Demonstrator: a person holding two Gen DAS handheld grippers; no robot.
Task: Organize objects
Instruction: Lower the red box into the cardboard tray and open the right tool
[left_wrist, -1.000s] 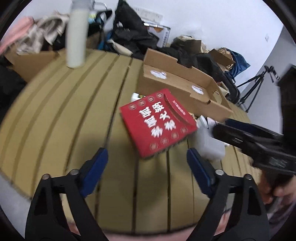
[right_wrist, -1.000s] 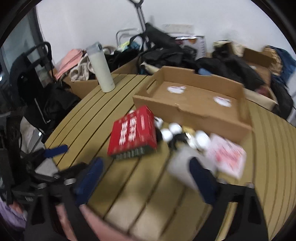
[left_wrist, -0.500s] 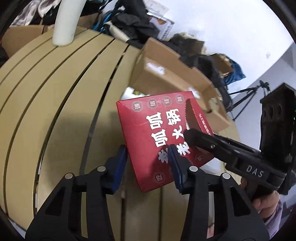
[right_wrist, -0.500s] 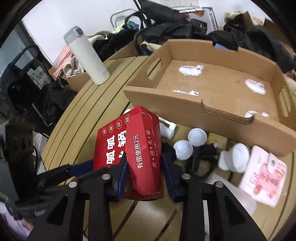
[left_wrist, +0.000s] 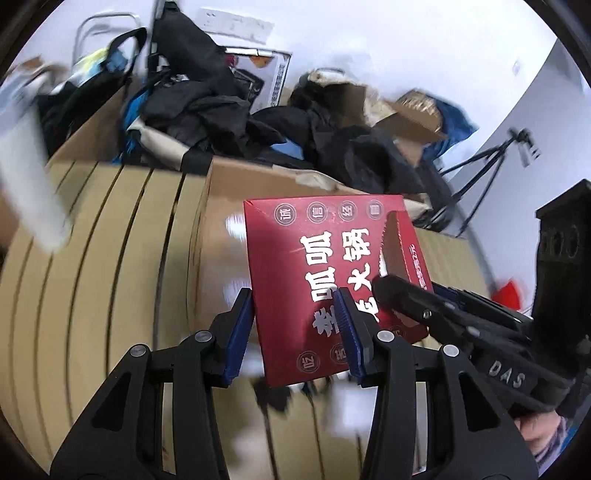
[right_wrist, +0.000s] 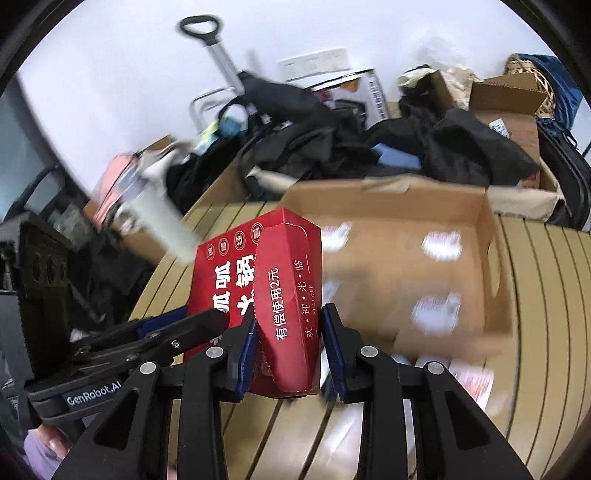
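Observation:
The red box (left_wrist: 332, 273) with white Chinese lettering hangs in the air, held from both sides. My left gripper (left_wrist: 293, 306) is shut on its near left part, the blue pads pressing its top face and underside. My right gripper (right_wrist: 290, 325) is shut across its narrow end flap (right_wrist: 288, 295). Each gripper shows in the other's view: the right gripper (left_wrist: 410, 291) comes in from the right, the left gripper (right_wrist: 192, 319) from the left. The red box (right_wrist: 236, 266) hovers in front of the open cardboard tray (right_wrist: 388, 188), above the tray's near left corner.
The cardboard tray (left_wrist: 218, 221) lies on the slatted wooden table (left_wrist: 92, 277). A white bottle (right_wrist: 162, 218) stands blurred at the table's far left. A pink packet (right_wrist: 472, 380) and small white items lie before the tray. Black clothes, boxes and a tripod (left_wrist: 480, 177) crowd the back.
Both grippers closed on the red box, which lay on the table a second ago. They have since lifted it and carried it toward the cardboard tray.

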